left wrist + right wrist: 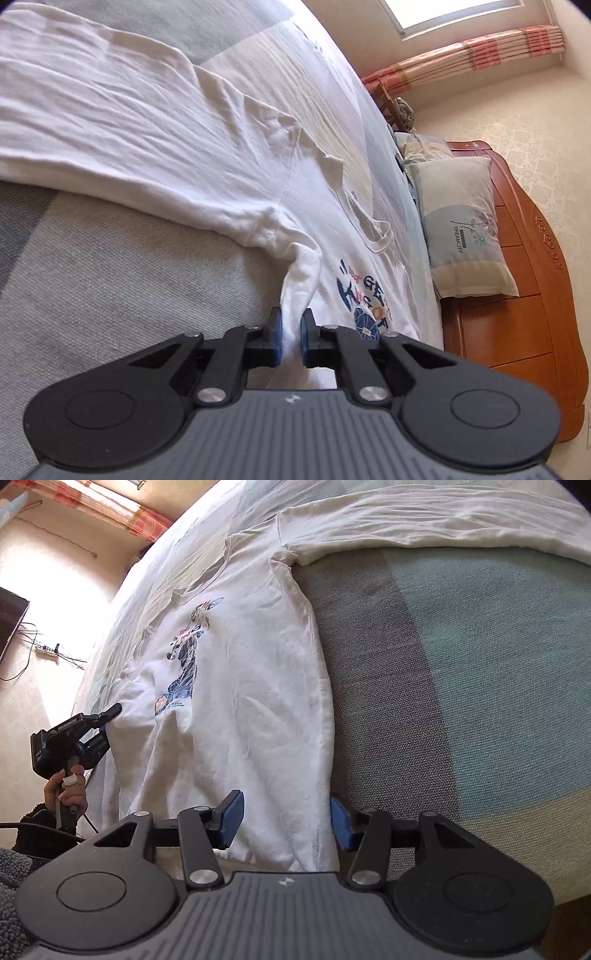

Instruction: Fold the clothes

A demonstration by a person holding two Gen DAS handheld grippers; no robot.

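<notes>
bed (480,657) w/ grey/teal/tan block-pattern cover; white long-sleeve shirt (236,709) lies flat on it, print up, one sleeve stretched across; floral pillow (461,225) at wooden headboard (517,280)

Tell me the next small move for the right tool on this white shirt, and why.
Probably close the right tool on the white shirt's near edge. Its jaws stand open with the hem lying between them, not pinched, while the left tool is already shut on a bunch of the shirt's fabric. Both corners need holding before a fold can start.
</notes>
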